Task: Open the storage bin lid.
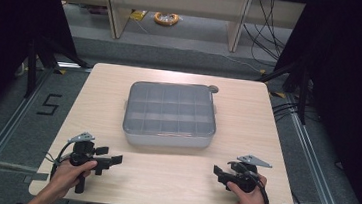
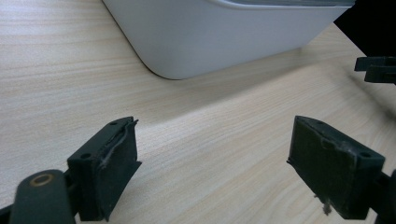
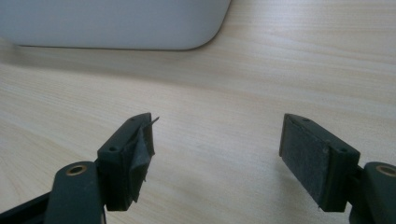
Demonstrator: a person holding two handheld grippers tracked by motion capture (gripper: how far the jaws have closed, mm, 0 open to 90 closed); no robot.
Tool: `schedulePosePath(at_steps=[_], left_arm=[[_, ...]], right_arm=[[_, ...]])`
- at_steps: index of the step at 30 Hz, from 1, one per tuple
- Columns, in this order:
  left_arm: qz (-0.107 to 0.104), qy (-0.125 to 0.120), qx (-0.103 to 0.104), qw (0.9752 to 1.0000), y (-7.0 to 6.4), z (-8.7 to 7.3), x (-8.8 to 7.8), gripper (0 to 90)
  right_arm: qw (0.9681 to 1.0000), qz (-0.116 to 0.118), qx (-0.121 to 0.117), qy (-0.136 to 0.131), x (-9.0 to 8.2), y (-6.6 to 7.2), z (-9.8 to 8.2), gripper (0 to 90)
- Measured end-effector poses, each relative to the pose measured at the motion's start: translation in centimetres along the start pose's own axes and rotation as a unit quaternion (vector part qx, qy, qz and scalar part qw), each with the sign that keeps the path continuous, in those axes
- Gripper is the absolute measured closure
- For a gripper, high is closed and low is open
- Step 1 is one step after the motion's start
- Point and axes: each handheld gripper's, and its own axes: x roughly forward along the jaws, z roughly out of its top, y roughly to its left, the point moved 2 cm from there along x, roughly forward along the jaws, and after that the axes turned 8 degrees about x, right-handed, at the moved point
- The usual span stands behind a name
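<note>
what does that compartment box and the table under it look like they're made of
Compartment box: likely plastic, with a smooth, matte pale grey body with rounded molded corners; its lid looks like clear plastic, since the divider grid shows through. Table: light wood-grain top, flat and even, possibly laminate rather than solid wood; the grain lines can't settle which.

You have a pale wood-grain table [image 1: 248,113]; at twelve o'clock, a light grey box [image 1: 167,138] with a translucent gridded lid [image 1: 170,108]; your grippers' jaws are black.
</note>
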Motion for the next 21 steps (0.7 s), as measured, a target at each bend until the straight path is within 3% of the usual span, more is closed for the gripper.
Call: schedulePosePath(at_steps=[15, 17, 19, 20, 21], left_arm=[[0.004, -0.005, -0.014, 0.9999, 0.24, 0.05, -0.03, 14.6], [0.006, -0.007, -0.018, 0.9998, 0.27, 0.08, -0.02, 14.6], [0.006, -0.008, -0.018, 0.9998, 0.33, 0.11, -0.07, 14.6], [0.005, -0.010, -0.018, 0.9998, 0.37, 0.14, -0.10, 14.6], [0.005, -0.012, -0.021, 0.9997, 0.37, 0.19, -0.12, 14.6]], right_arm=[[0.9997, 0.017, 0.016, -0.008, -0.05, -0.40, 0.11, 23.6], [0.9994, 0.023, 0.023, -0.010, -0.13, -0.48, 0.20, 23.3], [0.9982, 0.023, 0.053, -0.014, -0.27, -0.22, 0.23, 23.7], [0.9989, 0.025, 0.029, -0.026, -0.15, -0.75, 0.37, 23.8], [0.9988, 0.026, 0.035, -0.024, -0.26, -0.79, 0.46, 23.9]])
